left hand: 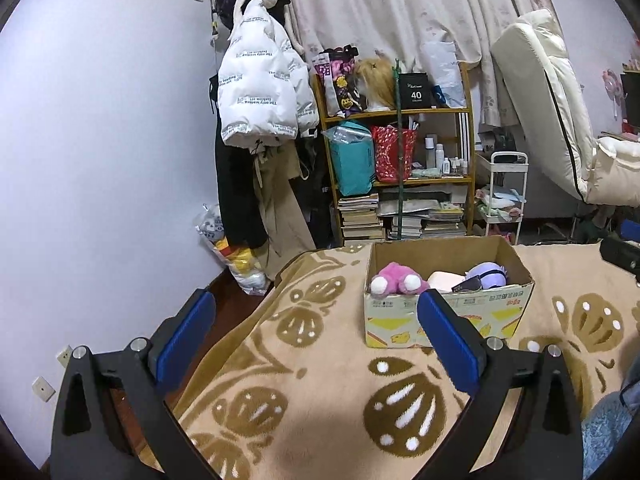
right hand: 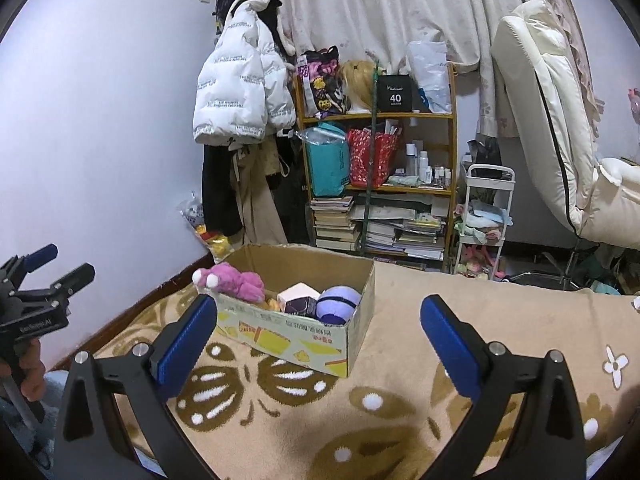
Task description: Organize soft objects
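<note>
Left wrist view shows a cardboard box (left hand: 448, 312) standing on a bed covered by a tan blanket (left hand: 312, 360) with brown butterfly patterns. Inside the box lie a pink plush toy (left hand: 396, 278), a pale pink cushion (left hand: 446, 279) and a purple plush ball (left hand: 490, 274), with a small dark item tucked between the last 2. No soft toy lies loose on the visible blanket, so the sorting looks close to finished; whether anything remains outside the frames cannot be told.

Both tools are empty. The left tongs (left hand: 316, 320) are spread wide, their blue pads well apart, hovering above the blanket just short of the box and touching nothing. The right tongs (right hand: 320, 320) are equally wide, also above the blanket, with the box ahead and slightly to their left. In the right wrist view the left tool appears at the edge, held in a hand (right hand: 30, 368).
</note>
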`<state>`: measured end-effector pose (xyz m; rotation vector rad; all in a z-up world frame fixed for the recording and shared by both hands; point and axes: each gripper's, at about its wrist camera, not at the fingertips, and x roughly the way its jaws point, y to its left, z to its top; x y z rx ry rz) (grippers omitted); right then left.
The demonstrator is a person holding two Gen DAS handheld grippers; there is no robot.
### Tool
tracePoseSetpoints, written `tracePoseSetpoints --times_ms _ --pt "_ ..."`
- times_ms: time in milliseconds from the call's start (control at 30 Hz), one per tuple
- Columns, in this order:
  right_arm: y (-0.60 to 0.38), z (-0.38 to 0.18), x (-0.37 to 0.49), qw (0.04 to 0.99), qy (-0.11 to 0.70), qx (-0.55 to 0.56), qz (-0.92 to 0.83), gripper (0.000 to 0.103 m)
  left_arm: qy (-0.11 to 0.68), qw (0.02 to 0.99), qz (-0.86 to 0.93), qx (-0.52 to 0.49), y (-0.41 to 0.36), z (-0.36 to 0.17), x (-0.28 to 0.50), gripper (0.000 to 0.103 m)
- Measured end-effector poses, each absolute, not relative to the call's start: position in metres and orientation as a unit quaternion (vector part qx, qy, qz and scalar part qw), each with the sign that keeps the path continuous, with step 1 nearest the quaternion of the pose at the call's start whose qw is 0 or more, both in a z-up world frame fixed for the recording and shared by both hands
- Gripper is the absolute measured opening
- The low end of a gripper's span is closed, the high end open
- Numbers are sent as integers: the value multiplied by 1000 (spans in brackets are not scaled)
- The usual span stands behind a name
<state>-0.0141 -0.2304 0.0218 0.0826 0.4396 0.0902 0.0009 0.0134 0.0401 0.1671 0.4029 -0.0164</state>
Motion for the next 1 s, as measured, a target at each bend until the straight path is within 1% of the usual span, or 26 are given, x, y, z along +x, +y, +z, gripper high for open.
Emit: tracePoseSetpoints --times_ms 233,1000 --pt "-229 13 -7 972 228 30 45 103 190 977 -20 93 7 36 -2 100" --pt "-236 8 -5 970 236 34 41 103 215 971 -19 100 6 26 4 100"
